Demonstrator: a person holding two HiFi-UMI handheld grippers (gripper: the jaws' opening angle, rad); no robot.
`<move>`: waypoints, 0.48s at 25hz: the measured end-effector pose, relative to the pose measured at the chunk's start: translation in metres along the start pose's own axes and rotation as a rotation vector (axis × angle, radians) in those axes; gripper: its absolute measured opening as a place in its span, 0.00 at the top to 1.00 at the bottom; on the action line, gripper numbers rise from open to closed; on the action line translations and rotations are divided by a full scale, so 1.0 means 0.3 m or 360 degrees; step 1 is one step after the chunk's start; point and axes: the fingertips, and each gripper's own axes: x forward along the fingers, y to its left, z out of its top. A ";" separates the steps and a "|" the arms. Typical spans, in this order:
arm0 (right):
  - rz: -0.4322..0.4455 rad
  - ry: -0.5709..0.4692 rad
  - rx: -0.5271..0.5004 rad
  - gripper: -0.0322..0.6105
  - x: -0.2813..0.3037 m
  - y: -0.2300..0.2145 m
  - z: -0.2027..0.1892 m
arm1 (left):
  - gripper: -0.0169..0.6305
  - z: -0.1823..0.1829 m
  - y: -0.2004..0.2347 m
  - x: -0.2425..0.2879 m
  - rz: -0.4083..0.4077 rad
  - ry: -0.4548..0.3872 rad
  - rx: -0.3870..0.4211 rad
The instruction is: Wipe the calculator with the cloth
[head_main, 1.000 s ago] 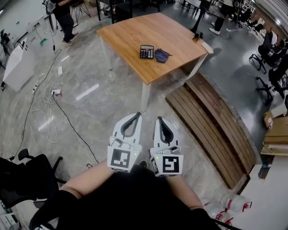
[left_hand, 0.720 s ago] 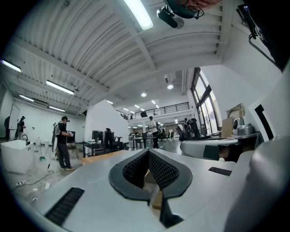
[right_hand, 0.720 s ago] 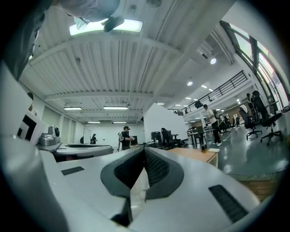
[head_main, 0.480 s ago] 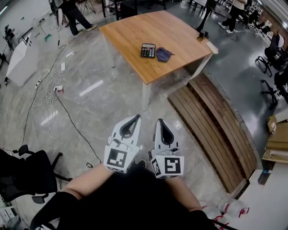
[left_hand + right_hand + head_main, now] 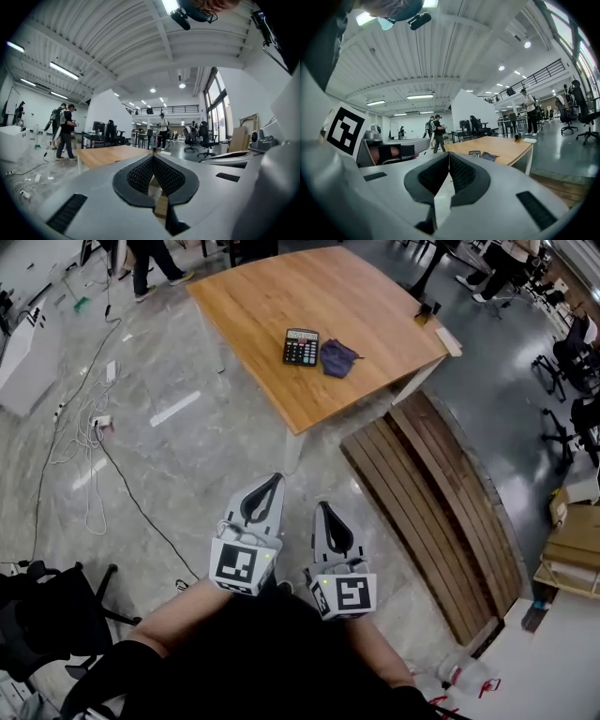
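Observation:
A black calculator (image 5: 301, 347) lies on a wooden table (image 5: 272, 296) well ahead of me. A crumpled dark blue cloth (image 5: 337, 357) sits just right of it. In the right gripper view the calculator (image 5: 474, 153) and the cloth (image 5: 490, 156) show small on the table top. My left gripper (image 5: 273, 479) and right gripper (image 5: 323, 507) hang side by side over the floor, far short of the table. Both are shut with nothing between the jaws. In the left gripper view the shut left gripper (image 5: 153, 156) points level toward the table (image 5: 105, 156).
A stack of dark wooden planks (image 5: 422, 512) lies on the floor right of the table. Cables (image 5: 80, 442) trail across the floor at the left, and a black office chair (image 5: 37, 615) stands at the lower left. People (image 5: 150, 263) stand beyond the table.
The table with calculator and cloth has shifted nearer and leftward in the head view. Both grippers have sunk a little in the picture, still shut and side by side.

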 end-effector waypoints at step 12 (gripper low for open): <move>-0.0079 0.0009 -0.0058 0.93 0.640 -0.153 0.122 | 0.96 0.072 0.370 0.475 -0.0095 -0.0032 -0.0049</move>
